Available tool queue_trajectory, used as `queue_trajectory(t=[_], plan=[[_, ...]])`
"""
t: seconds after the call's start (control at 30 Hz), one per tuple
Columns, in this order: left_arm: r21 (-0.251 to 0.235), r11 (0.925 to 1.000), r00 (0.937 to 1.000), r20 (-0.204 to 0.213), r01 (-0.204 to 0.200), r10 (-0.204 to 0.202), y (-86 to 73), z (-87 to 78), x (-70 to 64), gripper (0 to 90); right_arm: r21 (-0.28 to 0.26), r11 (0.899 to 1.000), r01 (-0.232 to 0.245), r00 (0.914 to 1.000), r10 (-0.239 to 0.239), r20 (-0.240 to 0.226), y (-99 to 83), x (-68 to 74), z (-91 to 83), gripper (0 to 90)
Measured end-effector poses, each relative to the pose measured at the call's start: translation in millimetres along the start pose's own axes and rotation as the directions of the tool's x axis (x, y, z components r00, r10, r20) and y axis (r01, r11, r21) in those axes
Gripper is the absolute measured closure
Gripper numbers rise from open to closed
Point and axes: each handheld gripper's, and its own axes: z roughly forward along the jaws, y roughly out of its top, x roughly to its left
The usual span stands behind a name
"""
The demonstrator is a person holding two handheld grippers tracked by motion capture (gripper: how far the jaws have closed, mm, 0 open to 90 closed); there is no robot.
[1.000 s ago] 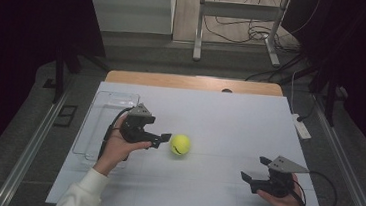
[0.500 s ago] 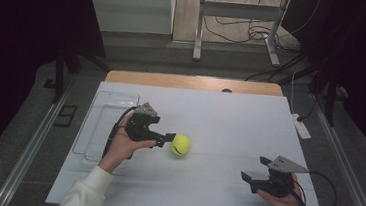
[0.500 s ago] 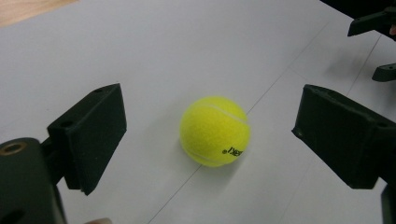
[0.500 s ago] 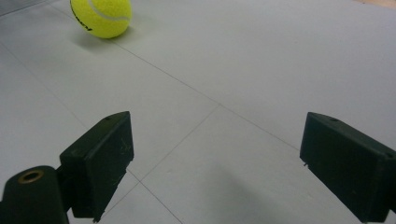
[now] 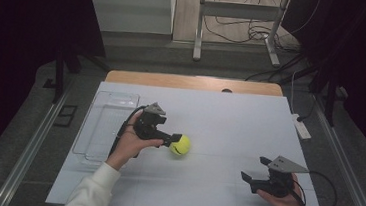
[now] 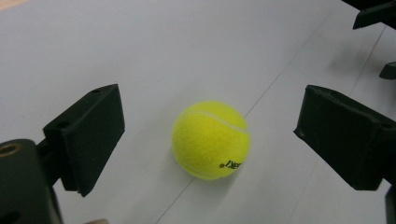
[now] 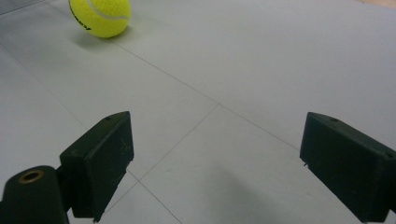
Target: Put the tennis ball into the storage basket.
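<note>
A yellow tennis ball (image 5: 180,145) rests on the white table top (image 5: 229,122), left of centre. My left gripper (image 5: 174,139) is open just left of the ball, its tips reaching it. In the left gripper view the ball (image 6: 211,140) lies between the wide-apart jaws of the left gripper (image 6: 212,126), touching neither. My right gripper (image 5: 254,168) is held open low over the front right of the table, nothing between its fingers. From the right gripper (image 7: 219,154) the ball (image 7: 100,17) shows far off at the upper left.
A clear plastic tray (image 5: 116,95) lies at the table's left side, behind the left hand. A white power strip (image 5: 302,127) sits off the right edge. The right gripper's black jaws (image 6: 373,14) show beyond the ball in the left gripper view.
My left gripper has moved a little forward and right, closing in on the ball. The ball and the right gripper have stayed where they were.
</note>
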Motion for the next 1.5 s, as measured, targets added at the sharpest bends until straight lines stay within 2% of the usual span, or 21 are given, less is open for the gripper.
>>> queue_trajectory(t=[0.5, 0.67, 0.97, 1.5], plan=[[0.072, 0.9973, 0.9999, 0.005, -0.016, 0.016, 2.0, 23.2, 0.3, 5.7, 0.001, 1.000, 0.000, 1.0000, 0.000, 0.003, -0.3, -0.6, -0.2, 10.2], [0.108, 0.9937, 0.9993, 0.027, -0.030, 0.028, 1.0, 31.4, 0.0, 4.2, 0.004, 1.000, 0.000, 1.0000, 0.000, 0.001, -0.5, -0.5, 0.3, 10.2], [0.151, 0.9870, 0.9984, 0.013, -0.056, 0.055, 0.2, 44.3, -2.2, 4.0, 0.006, 1.000, 0.000, 1.0000, 0.000, 0.001, -0.6, -0.5, 0.4, 10.2], [0.212, 0.9751, 0.9979, 0.017, -0.065, 0.063, -4.8, 62.3, -1.3, 3.9, 0.006, 1.000, 0.004, 1.0000, -0.004, 0.001, -0.6, -0.7, 0.1, 10.2]])
